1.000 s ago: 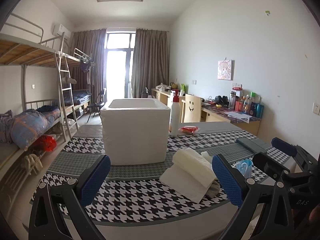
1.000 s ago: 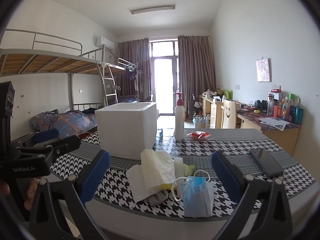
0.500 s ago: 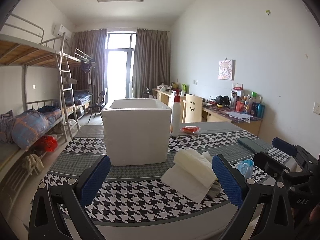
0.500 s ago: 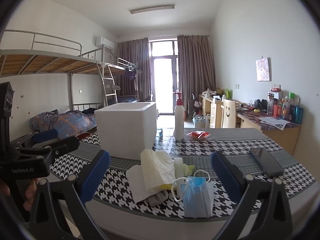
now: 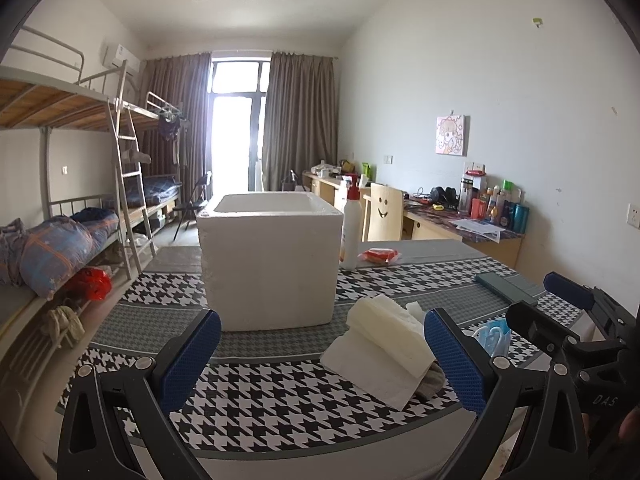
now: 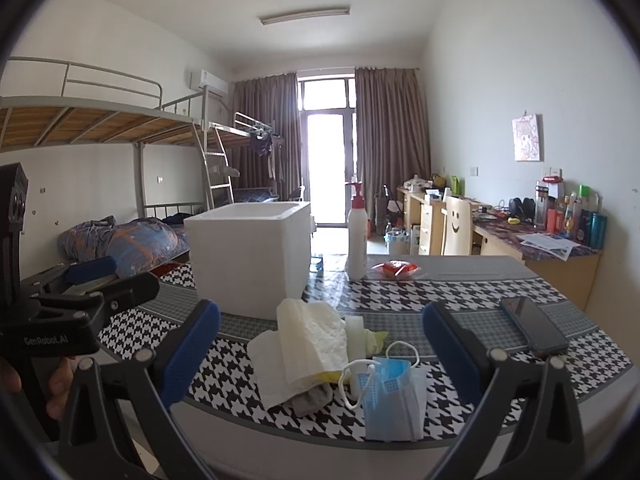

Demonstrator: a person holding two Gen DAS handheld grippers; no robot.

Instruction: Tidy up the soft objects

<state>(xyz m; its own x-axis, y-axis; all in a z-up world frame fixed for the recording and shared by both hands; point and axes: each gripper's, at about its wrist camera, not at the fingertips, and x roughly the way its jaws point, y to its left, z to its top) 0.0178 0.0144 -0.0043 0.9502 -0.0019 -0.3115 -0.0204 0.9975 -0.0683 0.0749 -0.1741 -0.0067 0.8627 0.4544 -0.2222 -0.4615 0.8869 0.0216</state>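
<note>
A: Where do we stand? Our left gripper (image 5: 320, 354) has its blue fingers (image 5: 188, 354) spread wide with nothing between them, and our right gripper (image 6: 320, 350) is just as wide and just as empty.

B: So we judge that we are at the very start: nothing is picked up yet. The soft pile lies ahead of the right fingers, almost centred in their gap. A folded paper towel (image 6: 306, 344) lies on top of a grey cloth (image 6: 314, 396), and the blue face mask (image 6: 390, 398) sits nearest to us, closer to the right-hand finger.

A: From the left gripper the same paper towel (image 5: 384, 350) lies ahead, close to its right-hand finger, and the white foam box (image 5: 270, 260) stands beyond the gap, open at the top.

B: We take the box for the likely home of the soft things, though the task does not say so. Next we would bring the right fingers down around the mask, pinch the fabric rather than the ear loops, and lift it clear of the houndstooth tablecloth (image 6: 460, 300).

A: The phone (image 6: 534, 326), outside the right-hand finger, should be left alone.
</note>
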